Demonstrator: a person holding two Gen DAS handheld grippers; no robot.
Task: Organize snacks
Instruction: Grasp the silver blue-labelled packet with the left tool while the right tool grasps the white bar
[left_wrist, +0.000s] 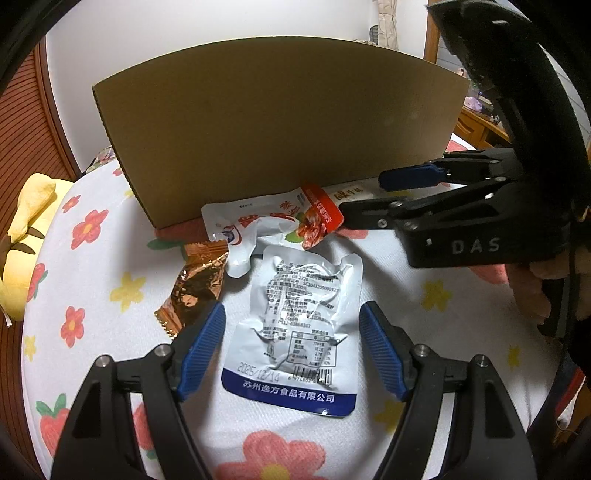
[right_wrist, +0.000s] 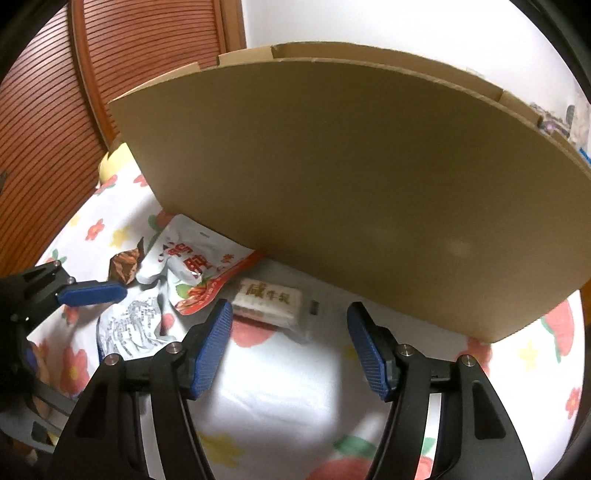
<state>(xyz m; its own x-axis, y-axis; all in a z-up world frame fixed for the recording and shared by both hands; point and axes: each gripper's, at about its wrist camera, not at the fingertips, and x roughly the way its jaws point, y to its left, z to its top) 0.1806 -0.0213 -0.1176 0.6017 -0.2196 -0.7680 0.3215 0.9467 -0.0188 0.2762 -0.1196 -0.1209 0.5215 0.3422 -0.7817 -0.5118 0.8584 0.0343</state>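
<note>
A silver pouch with a blue band lies flat on the flowered cloth. My left gripper hovers over it, open, with a blue pad on each side of the pouch and neither pressing it. Beyond it lie a white and red pouch and a copper foil wrapper. My right gripper is open, its pads empty. A small white pack with brown characters lies just ahead of its fingertips, against the foot of the cardboard box. The right gripper reaches in from the right in the left wrist view.
The tall cardboard box wall stands close behind the snacks and hides what is inside. A yellow plush toy sits at the cloth's left edge. A wooden slatted panel is at the left. A hand holds the right gripper.
</note>
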